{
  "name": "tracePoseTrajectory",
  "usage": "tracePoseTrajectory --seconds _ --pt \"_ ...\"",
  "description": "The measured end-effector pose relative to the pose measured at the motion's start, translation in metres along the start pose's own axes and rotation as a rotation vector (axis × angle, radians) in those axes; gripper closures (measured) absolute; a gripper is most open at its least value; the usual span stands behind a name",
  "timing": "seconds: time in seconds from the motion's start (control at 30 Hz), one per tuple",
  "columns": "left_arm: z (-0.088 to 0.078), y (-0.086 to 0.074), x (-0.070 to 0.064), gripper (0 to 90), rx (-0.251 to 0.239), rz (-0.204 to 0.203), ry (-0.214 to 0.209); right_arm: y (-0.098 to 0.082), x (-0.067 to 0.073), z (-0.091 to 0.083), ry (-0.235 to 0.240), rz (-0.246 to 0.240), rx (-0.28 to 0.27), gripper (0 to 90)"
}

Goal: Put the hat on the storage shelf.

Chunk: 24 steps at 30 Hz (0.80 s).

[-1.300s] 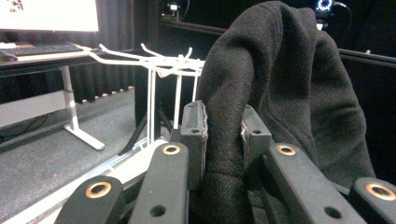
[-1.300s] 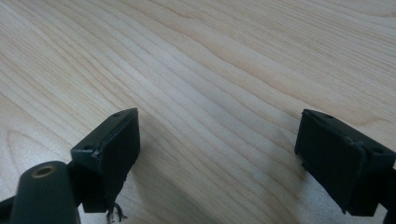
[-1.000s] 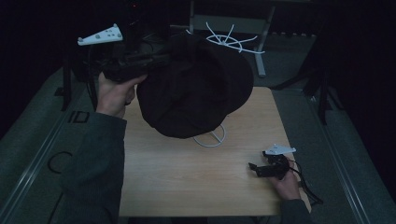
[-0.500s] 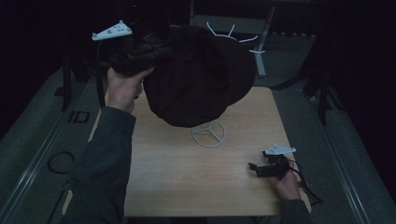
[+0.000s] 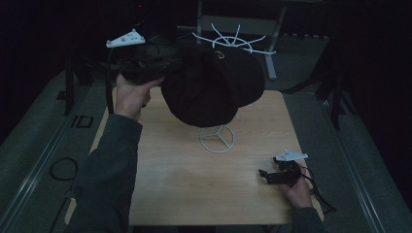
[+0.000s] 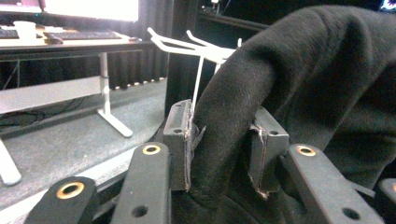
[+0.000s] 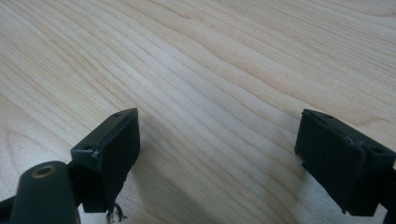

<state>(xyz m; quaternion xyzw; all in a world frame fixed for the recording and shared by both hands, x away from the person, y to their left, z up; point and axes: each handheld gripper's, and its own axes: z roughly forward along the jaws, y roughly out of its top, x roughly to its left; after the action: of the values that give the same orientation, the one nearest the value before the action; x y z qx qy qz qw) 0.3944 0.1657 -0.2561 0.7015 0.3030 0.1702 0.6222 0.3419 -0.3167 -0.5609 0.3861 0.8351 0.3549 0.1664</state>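
A black hat (image 5: 214,87) hangs in the air above the wooden table (image 5: 160,184), close under the white wire prongs of a hat stand (image 5: 234,41). The stand's round wire base (image 5: 217,139) sits on the table below it. My left gripper (image 5: 165,65) is raised at the hat's left side and is shut on a fold of its thick black fabric (image 6: 233,116), seen pinched between the two pads in the left gripper view. My right gripper (image 5: 266,175) rests low at the table's front right, open, with bare wood (image 7: 219,93) between its pads.
Behind the table stands a grey desk frame (image 5: 269,53) on a carpeted floor. A desk with a keyboard (image 6: 79,35) and a lit screen is off to the side in the left gripper view. A cable (image 5: 320,194) trails from the right gripper.
The left hand has lifted the hat higher and moved it to the right, uncovering the stand's wire base. The right gripper has stayed still.
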Motion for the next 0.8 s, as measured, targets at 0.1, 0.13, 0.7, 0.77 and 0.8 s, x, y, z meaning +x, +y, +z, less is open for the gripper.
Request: tracePoseTrajectory --seconds 0.1,0.13,0.7,0.77,0.8 --pt "-0.0008 0.0003 0.0004 63.3 0.000 -0.012 0.003 0.0000 0.0000 0.0000 0.000 0.000 0.001 13.9" --pt "-0.0010 0.0004 0.0009 62.0 -0.002 -0.015 0.001 0.0000 0.0000 0.0000 0.000 0.000 0.001 14.0" --pt "-0.0005 -0.0011 0.0037 39.9 0.011 -0.063 0.036 0.0000 0.0000 -0.0001 -0.001 0.000 0.001 14.0" --pt "0.0000 -0.0009 0.0032 39.0 0.013 -0.063 0.035 0.0000 0.0000 0.0000 0.000 0.000 0.001 13.9" --pt "0.0001 -0.0009 0.0032 38.5 0.012 -0.062 0.032 0.0000 0.0000 0.0000 0.000 0.000 0.001 14.0"
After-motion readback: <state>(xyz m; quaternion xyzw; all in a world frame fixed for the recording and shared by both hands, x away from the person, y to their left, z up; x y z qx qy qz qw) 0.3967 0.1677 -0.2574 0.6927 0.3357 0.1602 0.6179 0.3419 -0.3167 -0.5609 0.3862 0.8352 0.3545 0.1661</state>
